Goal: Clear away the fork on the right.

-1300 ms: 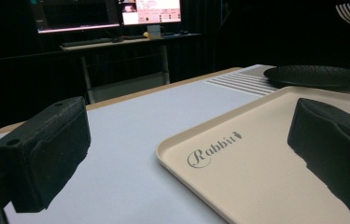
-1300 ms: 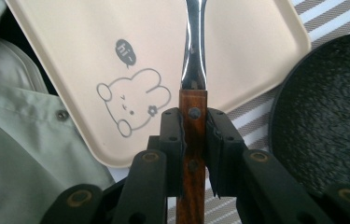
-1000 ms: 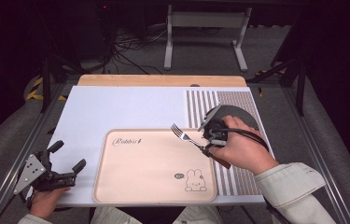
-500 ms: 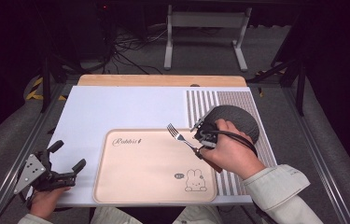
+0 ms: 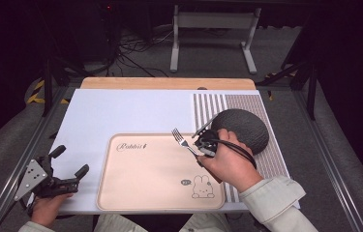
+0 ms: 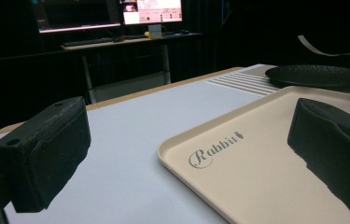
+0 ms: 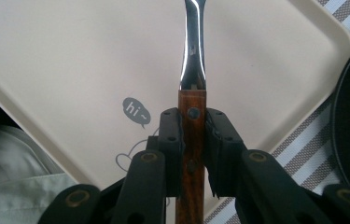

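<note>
The right tool (image 7: 192,154) is clenched on the wooden handle of a fork (image 5: 185,144); in the right gripper view both black jaws press the sides of the brown handle, and the steel neck runs up and away from them. In the high view the fork sits over the far right corner of the beige tray (image 5: 145,179), tines pointing to the far left, its handle in the tool at the tray's right edge. The person's right hand (image 5: 230,166) wraps the tool from the near side. Just to the right of it lies a dark round plate (image 5: 244,129) on a striped mat (image 5: 208,106).

The left tool (image 5: 68,162) rests at the near left corner of the white tabletop (image 5: 121,113), just left of the tray, held by the left hand (image 5: 48,208). Its jaws stand wide and released, with nothing between them; in the left gripper view they frame the tray's printed corner.
</note>
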`<state>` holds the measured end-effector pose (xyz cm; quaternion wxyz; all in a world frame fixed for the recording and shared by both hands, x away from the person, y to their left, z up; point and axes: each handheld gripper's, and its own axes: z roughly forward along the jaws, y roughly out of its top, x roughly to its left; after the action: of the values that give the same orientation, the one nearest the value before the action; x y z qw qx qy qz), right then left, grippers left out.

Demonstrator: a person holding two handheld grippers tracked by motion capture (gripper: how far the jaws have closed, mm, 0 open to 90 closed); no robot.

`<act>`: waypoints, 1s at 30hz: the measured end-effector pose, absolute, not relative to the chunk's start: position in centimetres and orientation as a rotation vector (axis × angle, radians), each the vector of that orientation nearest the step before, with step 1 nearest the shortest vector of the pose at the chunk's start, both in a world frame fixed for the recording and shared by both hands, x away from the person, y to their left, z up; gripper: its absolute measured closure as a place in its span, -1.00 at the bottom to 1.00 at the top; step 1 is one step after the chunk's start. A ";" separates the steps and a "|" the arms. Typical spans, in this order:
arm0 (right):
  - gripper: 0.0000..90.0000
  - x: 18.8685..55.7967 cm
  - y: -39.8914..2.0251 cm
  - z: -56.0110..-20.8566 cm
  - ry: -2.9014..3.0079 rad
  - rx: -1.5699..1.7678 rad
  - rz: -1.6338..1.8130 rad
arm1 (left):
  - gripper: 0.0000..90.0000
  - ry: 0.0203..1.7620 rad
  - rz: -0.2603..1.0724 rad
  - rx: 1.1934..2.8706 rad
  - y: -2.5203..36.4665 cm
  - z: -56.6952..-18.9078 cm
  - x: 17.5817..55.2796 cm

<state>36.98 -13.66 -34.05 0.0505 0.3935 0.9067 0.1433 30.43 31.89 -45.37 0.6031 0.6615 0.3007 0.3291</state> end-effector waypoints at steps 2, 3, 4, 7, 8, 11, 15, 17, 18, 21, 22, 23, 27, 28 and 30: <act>0.74 37.0 -13.4 -34.5 2.759 1.210 0.418 | -1.00 0.695 0.762 1.532 31.9 -45.4 30.4; 0.74 36.9 -13.3 -34.7 2.762 1.221 0.418 | -1.00 0.697 0.760 1.532 31.9 -45.4 30.4; 0.74 36.9 -13.2 -34.9 2.766 1.228 0.419 | -1.00 0.697 0.760 1.532 31.9 -45.4 30.4; 0.74 36.9 -12.9 -35.4 2.771 1.241 0.405 | -1.00 0.696 0.761 1.534 32.0 -45.4 30.4; 0.74 36.9 -12.8 -35.5 2.773 1.255 0.398 | -1.00 0.695 0.763 1.532 32.0 -45.3 30.4; 0.74 36.9 -12.5 -36.2 2.775 1.276 0.386 | -1.00 0.693 0.762 1.531 32.0 -45.3 30.4; 0.74 36.9 -12.4 -37.1 2.782 1.300 0.370 | -1.00 0.694 0.761 1.533 31.9 -45.3 30.4; 0.74 37.0 -12.4 -37.2 2.792 1.292 0.375 | -1.00 0.693 0.760 1.533 31.9 -45.3 30.4; 0.74 37.0 -12.3 -37.4 2.792 1.304 0.374 | -1.00 0.693 0.760 1.533 31.9 -45.3 30.4; 0.74 37.0 -12.2 -37.7 2.793 1.324 0.363 | -1.00 0.693 0.759 1.531 32.0 -45.3 30.4; 0.74 37.0 -12.2 -37.9 2.792 1.320 0.360 | -1.00 0.694 0.760 1.530 32.0 -45.3 30.4; 0.74 37.0 -12.2 -38.1 2.796 1.325 0.353 | -1.00 0.692 0.760 1.530 32.0 -45.3 30.5; 0.74 37.0 -12.1 -38.7 2.823 1.323 0.330 | -1.00 0.691 0.758 1.531 31.9 -45.3 30.5; 0.74 37.0 -12.1 -38.8 2.822 1.319 0.324 | -1.00 0.690 0.758 1.531 31.9 -45.3 30.5; 0.74 37.0 -12.1 -39.1 2.828 1.327 0.317 | -1.00 0.690 0.758 1.530 31.9 -45.3 30.5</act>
<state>37.03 -12.06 -39.05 0.0009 0.4225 0.9007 0.1010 30.46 31.95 -45.33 0.6051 0.6614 0.2985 0.3276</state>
